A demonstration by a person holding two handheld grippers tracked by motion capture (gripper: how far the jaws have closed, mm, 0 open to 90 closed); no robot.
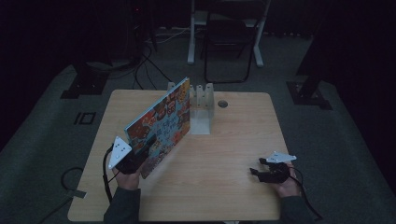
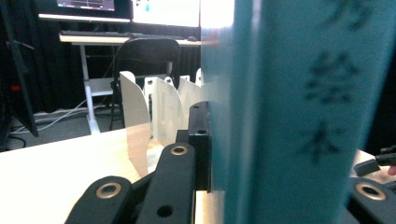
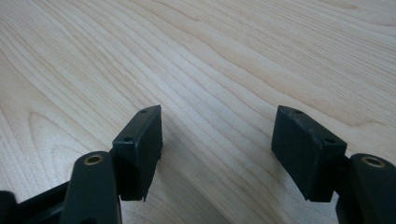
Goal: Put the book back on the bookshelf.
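Observation:
A colourful picture book (image 1: pixel 161 123) stands tilted on edge over the left half of the wooden table (image 1: pixel 224 154). My left gripper (image 1: pixel 136 163) is shut on its near lower corner. In the left gripper view the book's teal spine (image 2: pixel 289 116) with dark printed characters rises between the black jaws. A white slotted book rack (image 1: pixel 201 109) stands at the table's far middle, just behind the book's far end, and its dividers (image 2: pixel 163 112) show ahead. My right gripper (image 1: pixel 257 171) rests low at the near right, open over bare wood (image 3: pixel 217 135), nothing between its fingers.
A round cable hole (image 1: pixel 222 103) sits right of the rack. Beyond the far edge stand a folding chair (image 1: pixel 229 42) and desk legs, with cables on the dark floor. In the left gripper view, monitors (image 2: pixel 163 9) sit on a desk behind.

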